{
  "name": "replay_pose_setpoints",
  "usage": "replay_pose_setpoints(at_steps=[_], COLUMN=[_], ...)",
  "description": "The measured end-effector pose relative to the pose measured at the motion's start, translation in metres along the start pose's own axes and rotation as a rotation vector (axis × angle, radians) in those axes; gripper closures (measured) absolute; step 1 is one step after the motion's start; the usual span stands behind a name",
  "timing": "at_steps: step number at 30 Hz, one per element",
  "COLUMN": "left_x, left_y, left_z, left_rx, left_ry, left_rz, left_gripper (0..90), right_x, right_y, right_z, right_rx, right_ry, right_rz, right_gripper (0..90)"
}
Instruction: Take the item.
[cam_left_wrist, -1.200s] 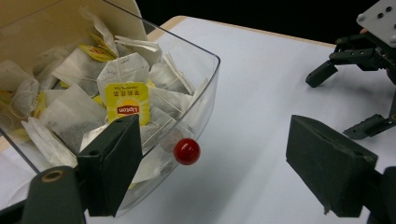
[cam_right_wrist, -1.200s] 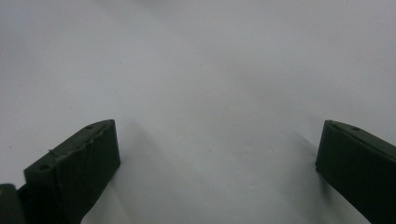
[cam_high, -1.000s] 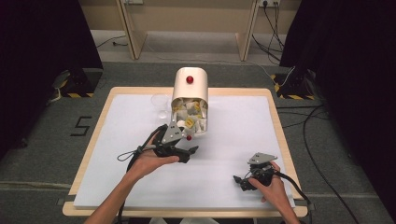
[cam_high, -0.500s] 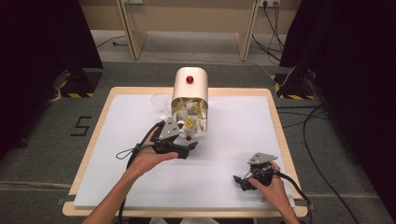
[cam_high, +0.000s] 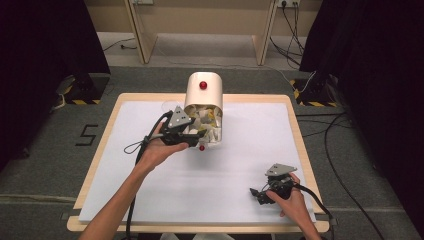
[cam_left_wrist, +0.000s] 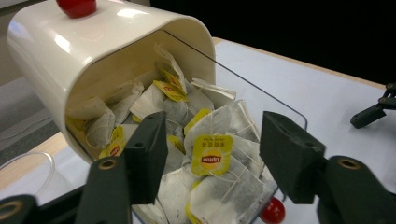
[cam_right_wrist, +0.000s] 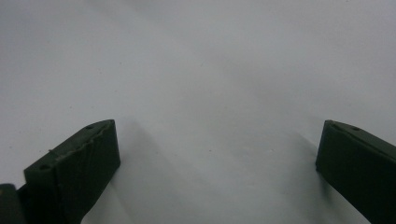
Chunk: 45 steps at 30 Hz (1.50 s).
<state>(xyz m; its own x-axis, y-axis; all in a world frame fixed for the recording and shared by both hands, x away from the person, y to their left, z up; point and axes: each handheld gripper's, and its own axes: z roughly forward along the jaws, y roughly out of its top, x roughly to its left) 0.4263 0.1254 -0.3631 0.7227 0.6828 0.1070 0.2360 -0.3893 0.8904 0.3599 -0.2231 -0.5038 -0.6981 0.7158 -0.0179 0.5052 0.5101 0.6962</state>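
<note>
Since the earlier pictures, my left gripper (cam_high: 196, 134) had travelled up the table from the open white sheet to the mouth of the caddy (cam_high: 202, 95); its jaws had just been closing, from near their widest to roughly halfway.

Item 1, left gripper (cam_left_wrist: 212, 158): jaws apart, bracketing a tea bag (cam_left_wrist: 219, 154) with a yellow tag. Pads were not pressing on it, so nothing was held yet.

Item 2, caddy: cream, tipped on its side near the far edge of the table (cam_high: 125, 205), red knob (cam_high: 203, 85) on top. Its clear lid (cam_left_wrist: 261, 100) hung open, with a second red knob (cam_left_wrist: 272, 211) low at the front.

Item 3, tea bags (cam_left_wrist: 163, 100): a loose heap spilling from the mouth onto the lid. The tagged one lay foremost, on top of the pile.

Item 4, right gripper (cam_high: 270, 192): resting on the near right of the table, well apart from the caddy. Jaws wide apart over bare white surface, nothing between them (cam_right_wrist: 217, 168).

Reading: the narrowing suggested a pinch on the front bag was under way. More closing seemed needed before lifting. Strings tangled in the heap might drag neighbours along.
</note>
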Motion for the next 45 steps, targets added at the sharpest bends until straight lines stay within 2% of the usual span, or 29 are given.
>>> replay_pose_setpoints(at_steps=[6,12,16,17,19,21,26,35,45], left_x=[0.004,0.007,0.008,0.008,0.007,0.006,0.005,0.004,0.008], left_y=[0.005,0.003,0.002,0.002,0.002,0.002,0.005,0.01,0.022], left_z=[0.015,0.028,0.033,0.033,0.031,0.031,0.027,0.017,-0.005], left_rx=[0.049,0.074,0.083,0.083,0.084,0.074,0.048,0.027,-0.02], left_ry=[-0.024,-0.042,-0.054,-0.058,-0.056,-0.059,-0.073,-0.072,-0.079], left_rz=[0.017,0.013,0.011,0.013,0.025,0.021,0.011,0.018,0.014], left_gripper=[49.5,55.3,68.8,68.8,75.3,82.1,88.0,89.2,89.4], right_x=[0.0,0.0,0.0,0.0,0.0,0.0,0.0,0.0,0.0], right_y=[0.0,0.0,0.0,0.0,0.0,0.0,0.0,0.0,0.0], right_z=[0.0,0.0,0.0,0.0,0.0,0.0,0.0,0.0,0.0], right_rx=[-0.001,-0.001,-0.001,-0.001,0.0,-0.001,-0.001,-0.001,-0.001], right_ry=[0.001,0.0,0.0,0.0,0.001,0.0,0.0,0.0,0.0], right_rz=[-0.001,0.0,0.0,0.0,0.002,-0.001,0.0,-0.001,-0.001], right_gripper=[0.2,0.2,0.1,0.1,0.1,0.2,0.2,0.2,0.2])
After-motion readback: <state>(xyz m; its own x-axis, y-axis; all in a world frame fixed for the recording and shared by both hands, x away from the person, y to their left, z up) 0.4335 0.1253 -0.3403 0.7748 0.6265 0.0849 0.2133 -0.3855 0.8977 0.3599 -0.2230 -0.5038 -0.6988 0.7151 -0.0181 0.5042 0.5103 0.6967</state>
